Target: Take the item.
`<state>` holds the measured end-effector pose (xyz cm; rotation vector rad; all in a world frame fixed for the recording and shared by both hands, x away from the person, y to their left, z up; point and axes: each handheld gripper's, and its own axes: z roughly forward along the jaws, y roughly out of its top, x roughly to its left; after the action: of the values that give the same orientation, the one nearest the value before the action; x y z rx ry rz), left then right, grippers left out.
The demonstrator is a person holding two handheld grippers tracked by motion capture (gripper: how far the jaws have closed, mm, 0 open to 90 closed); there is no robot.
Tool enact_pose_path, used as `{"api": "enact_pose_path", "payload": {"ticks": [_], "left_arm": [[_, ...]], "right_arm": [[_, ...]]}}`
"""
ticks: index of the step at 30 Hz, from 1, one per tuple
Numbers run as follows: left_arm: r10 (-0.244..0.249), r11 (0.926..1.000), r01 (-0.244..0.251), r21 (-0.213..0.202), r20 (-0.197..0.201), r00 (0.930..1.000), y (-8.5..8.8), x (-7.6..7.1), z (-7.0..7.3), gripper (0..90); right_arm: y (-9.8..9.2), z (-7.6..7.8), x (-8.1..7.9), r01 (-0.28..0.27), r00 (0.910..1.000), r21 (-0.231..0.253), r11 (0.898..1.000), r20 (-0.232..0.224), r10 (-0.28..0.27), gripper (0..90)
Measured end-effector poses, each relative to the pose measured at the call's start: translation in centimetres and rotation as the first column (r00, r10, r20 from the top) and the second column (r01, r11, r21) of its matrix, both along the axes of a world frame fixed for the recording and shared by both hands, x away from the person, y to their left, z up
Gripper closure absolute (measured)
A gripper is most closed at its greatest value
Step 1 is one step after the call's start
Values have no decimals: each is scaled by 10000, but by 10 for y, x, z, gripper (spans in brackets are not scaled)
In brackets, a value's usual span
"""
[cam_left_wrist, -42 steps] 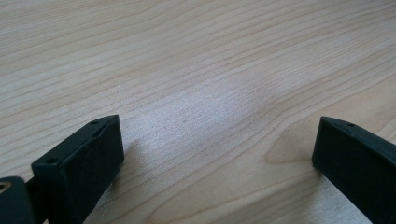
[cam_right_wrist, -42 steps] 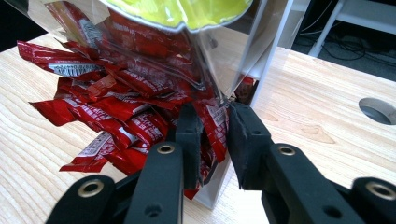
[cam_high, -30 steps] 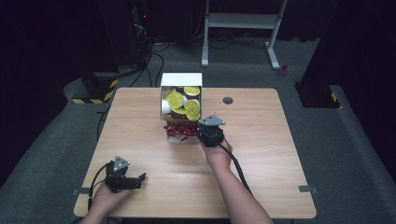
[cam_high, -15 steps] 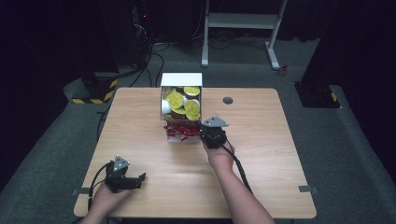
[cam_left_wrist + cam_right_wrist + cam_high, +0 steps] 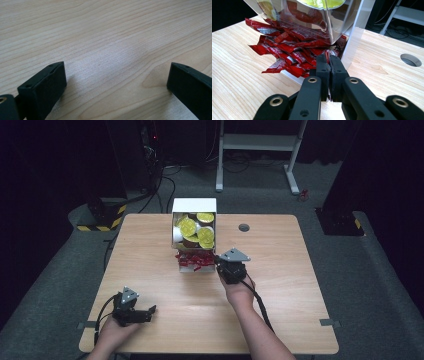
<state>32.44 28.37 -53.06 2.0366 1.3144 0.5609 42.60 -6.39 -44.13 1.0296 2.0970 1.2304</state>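
A white open-fronted box (image 5: 194,205) stands at the table's far middle, its upper part filled with yellow-lidded cups (image 5: 188,226). A heap of red sauce packets (image 5: 192,260) (image 5: 287,50) spills from its lower tray. My right gripper (image 5: 219,263) (image 5: 329,58) is shut, its tips pushed into the right end of the heap beside the box's clear side wall (image 5: 353,45). Whether a packet is pinched between the jaws is hidden. My left gripper (image 5: 149,313) (image 5: 117,82) is open, low over bare wood near the front left corner.
The wooden table (image 5: 290,290) has a round cable hole (image 5: 244,227) (image 5: 410,60) right of the box. A white metal frame (image 5: 260,142) and cables lie on the dark floor beyond the far edge.
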Motion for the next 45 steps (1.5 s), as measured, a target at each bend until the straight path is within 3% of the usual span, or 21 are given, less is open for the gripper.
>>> {"api": "enact_pose_path", "payload": {"ticks": [24,36,45], "left_arm": [[35,10000,-35,-90,40,10000,0,1,0,30],[75,9999,-75,-125,55,10000,0,0,0,38],[75,9999,-74,-75,57,10000,0,0,0,38]], "right_arm": [[-19,-5,-29,-374,9957,997,9943,876,287,879],[-28,-5,-48,-707,9863,1247,9897,1573,506,882],[-37,-3,-56,-769,9836,1305,9885,1723,538,884]]}}
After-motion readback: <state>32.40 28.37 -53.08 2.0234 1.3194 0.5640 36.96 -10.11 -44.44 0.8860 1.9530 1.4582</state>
